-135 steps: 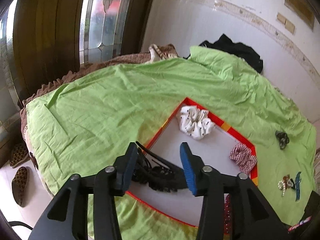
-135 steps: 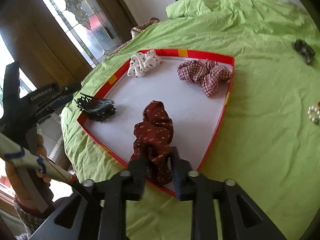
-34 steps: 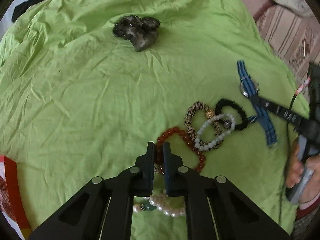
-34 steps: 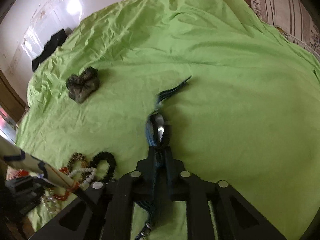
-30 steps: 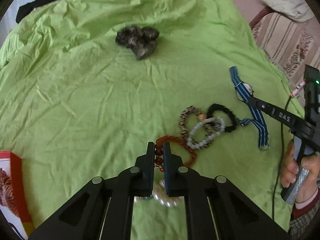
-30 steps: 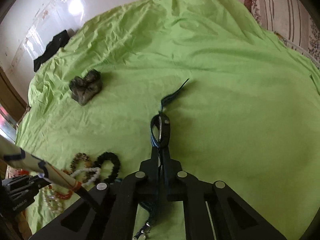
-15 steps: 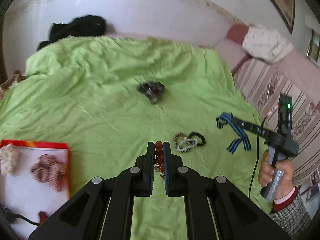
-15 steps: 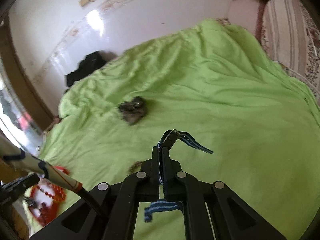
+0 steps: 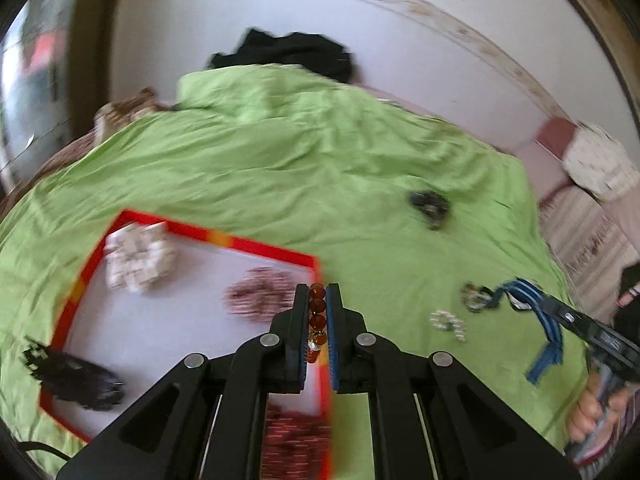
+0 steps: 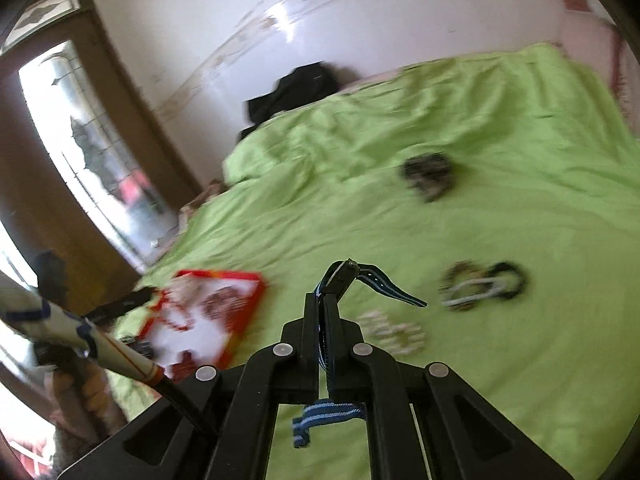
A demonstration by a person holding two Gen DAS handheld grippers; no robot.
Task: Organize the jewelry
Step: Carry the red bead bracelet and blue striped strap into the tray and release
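Note:
My left gripper [image 9: 318, 296] is shut on a red-brown bead bracelet [image 9: 317, 306], whose beads show between its pads, above the right edge of the red-rimmed tray [image 9: 256, 246]. In the tray lie a white scrunchie [image 9: 138, 258], a checked scrunchie [image 9: 260, 294], a black hair claw [image 9: 74, 376] and a dark red scrunchie [image 9: 296, 436]. My right gripper [image 10: 322, 300] is shut on a blue striped watch [image 10: 360, 274], its strap hanging out both ways. The same watch [image 9: 528, 300] shows at the right of the left wrist view.
The green bedsheet [image 9: 280, 160] still holds a pearl bracelet [image 10: 394, 332], a cluster of bracelets with a black hair tie [image 10: 480, 286] and a dark scrunchie [image 10: 428, 174]. Black clothes [image 9: 288, 52] lie by the wall. A hand [image 9: 588, 412] grips the right tool.
Both grippers rose from the sheet and swung left, the left one carrying the bead bracelet over the tray and the right one carrying the watch toward it. The views are now motion-blurred.

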